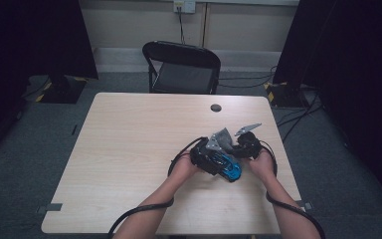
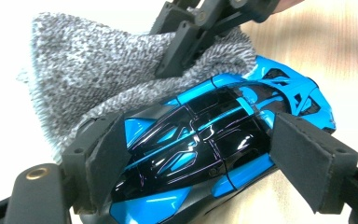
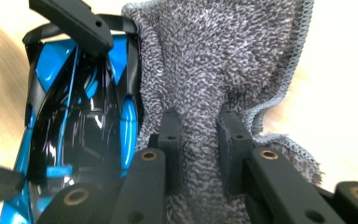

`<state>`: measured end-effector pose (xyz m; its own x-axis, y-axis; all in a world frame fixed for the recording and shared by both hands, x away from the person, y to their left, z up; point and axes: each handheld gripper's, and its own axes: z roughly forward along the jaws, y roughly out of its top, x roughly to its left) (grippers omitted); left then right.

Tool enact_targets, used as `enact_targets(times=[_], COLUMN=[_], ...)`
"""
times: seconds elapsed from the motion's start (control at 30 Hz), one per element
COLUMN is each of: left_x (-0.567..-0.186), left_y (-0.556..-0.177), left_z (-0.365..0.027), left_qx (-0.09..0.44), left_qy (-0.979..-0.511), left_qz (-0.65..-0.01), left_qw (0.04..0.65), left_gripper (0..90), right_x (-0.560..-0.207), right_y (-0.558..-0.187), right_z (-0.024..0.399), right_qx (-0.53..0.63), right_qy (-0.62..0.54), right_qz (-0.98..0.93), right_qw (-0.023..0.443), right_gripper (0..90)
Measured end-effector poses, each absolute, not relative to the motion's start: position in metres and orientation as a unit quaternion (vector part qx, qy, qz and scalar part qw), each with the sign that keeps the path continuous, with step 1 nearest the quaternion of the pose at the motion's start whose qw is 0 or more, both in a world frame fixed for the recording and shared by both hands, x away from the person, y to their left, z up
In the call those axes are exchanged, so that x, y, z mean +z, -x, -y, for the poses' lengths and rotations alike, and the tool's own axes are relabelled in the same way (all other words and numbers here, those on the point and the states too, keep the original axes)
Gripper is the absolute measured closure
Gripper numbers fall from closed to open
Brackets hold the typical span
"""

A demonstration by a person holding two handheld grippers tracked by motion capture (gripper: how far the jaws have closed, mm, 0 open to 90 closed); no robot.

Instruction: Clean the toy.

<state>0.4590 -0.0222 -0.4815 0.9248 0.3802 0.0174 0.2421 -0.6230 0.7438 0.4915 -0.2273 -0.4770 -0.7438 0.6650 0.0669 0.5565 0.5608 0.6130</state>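
A blue and black toy car (image 2: 205,140) is clamped across its body by my left gripper (image 2: 200,158), one padded jaw on each side. In the high view the toy car (image 1: 229,167) sits just above the table between both hands, with the left gripper (image 1: 206,159) at its left. A grey terry cloth (image 3: 205,70) is pinched between the jaws of my right gripper (image 3: 200,149) and lies against the car's side and roof. The cloth (image 2: 88,65) bunches up behind the car in the left gripper view. In the high view the right gripper (image 1: 246,144) is beside the cloth (image 1: 221,139).
The light wooden table (image 1: 129,149) has a round dark cable hole (image 1: 216,107) near its far edge. A black folding chair (image 1: 181,67) stands behind the table. Dark stands and cables flank the carpeted floor at both sides.
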Motion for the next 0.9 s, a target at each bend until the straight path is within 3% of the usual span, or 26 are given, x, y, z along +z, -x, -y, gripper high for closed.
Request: enact_targets(times=[0.9], left_x=[-0.48], left_y=[-0.458], left_z=[0.025], left_qx=[0.084], left_qy=[-0.901], left_qz=[-0.171], left_qw=[0.39], left_gripper=[18.9], right_x=[-0.478], right_y=[-0.464], right_z=[0.262], right_qx=[0.323], right_qy=[-0.349], right_qz=[-0.876], right_qw=[0.084], right_gripper=[74.0])
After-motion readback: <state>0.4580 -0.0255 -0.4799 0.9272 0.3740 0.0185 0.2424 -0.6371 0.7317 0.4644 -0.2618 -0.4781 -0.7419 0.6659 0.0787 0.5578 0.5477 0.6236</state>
